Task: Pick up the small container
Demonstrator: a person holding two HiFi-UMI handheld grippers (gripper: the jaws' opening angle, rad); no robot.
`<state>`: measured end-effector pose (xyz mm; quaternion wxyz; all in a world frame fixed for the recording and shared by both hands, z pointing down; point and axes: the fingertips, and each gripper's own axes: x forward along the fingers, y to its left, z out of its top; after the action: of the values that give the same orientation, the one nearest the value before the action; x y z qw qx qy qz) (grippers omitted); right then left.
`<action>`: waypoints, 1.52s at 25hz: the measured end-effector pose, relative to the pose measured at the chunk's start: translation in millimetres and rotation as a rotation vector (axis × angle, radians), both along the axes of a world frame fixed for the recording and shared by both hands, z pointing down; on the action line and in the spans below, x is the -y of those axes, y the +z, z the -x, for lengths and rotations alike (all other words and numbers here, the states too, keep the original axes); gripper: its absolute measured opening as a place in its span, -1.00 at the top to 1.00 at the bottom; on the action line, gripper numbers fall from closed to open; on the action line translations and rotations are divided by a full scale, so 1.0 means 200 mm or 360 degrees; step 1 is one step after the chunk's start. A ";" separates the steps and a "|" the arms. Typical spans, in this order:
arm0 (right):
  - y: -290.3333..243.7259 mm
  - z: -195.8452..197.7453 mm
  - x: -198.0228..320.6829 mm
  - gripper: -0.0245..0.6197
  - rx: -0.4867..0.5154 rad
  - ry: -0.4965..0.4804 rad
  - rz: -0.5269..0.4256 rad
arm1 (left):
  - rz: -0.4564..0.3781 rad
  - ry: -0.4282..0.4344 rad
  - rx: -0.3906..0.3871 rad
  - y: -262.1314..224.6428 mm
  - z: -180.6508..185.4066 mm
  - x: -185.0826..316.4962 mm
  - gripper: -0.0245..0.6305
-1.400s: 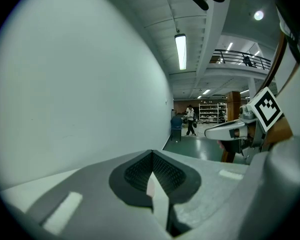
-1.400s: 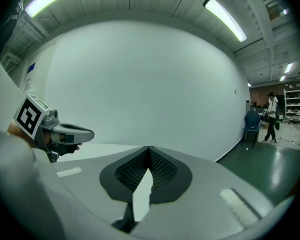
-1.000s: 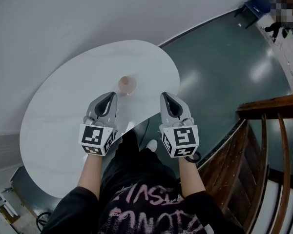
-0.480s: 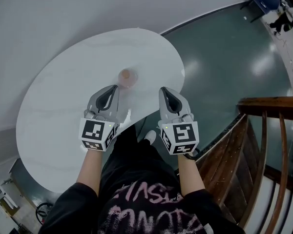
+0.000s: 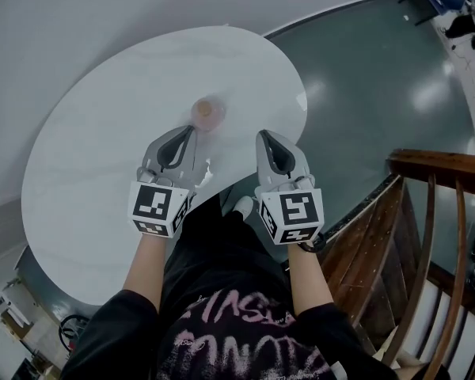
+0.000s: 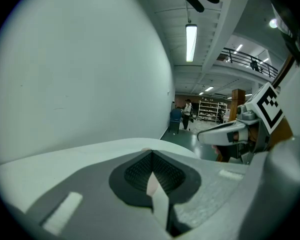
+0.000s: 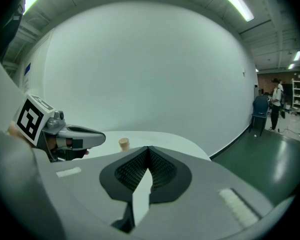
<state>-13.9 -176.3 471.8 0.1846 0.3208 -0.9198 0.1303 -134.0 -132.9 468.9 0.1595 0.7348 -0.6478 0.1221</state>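
the small container (image 5: 208,113) stands upright on the white table (image 5: 103,133), toward its right end and about midway between the far and near edges. the left gripper (image 5: 188,133) hangs over the near edge, its jaws pressed together with nothing between them and its tip near the container but not touching. the right gripper (image 5: 262,136) hovers beside it at the table's near right edge, jaws also together and empty. in the right gripper view the container (image 7: 124,143) sits apart, ahead and to the left.
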 end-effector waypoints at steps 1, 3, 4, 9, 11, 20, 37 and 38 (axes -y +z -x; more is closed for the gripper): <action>0.01 0.00 0.00 0.88 -0.0001 -0.0002 0.0005 | 0.0005 -0.0001 -0.0001 0.01 0.00 0.00 0.92; 0.03 0.00 0.00 0.88 -0.0002 -0.0004 0.0014 | 0.0012 -0.0003 -0.0001 0.03 -0.01 0.00 0.92; 0.03 0.00 0.00 0.88 -0.0003 -0.0004 0.0020 | 0.0015 -0.0003 -0.0003 0.03 -0.01 0.00 0.92; 0.08 0.03 0.02 0.88 -0.0016 -0.0007 0.0044 | 0.0030 0.0003 -0.0016 0.08 0.01 0.03 0.92; 0.10 0.05 0.02 0.88 -0.0024 -0.0010 0.0054 | 0.0037 0.0013 -0.0013 0.10 0.02 0.04 0.92; 0.14 0.06 0.04 0.88 -0.0037 -0.0012 0.0081 | 0.0070 0.0081 0.0046 0.16 0.00 0.09 0.65; 0.25 0.08 0.11 0.88 -0.0082 0.0013 0.0153 | 0.0072 0.0145 0.0069 0.25 0.00 0.24 0.27; 0.25 0.08 0.11 0.88 -0.0085 0.0012 0.0155 | 0.0068 0.0145 0.0072 0.25 0.00 0.25 0.27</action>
<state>-30.3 -199.2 522.2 0.2238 0.3184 -0.9059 0.1671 -134.7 -182.0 519.2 0.1546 0.7571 -0.6144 0.1596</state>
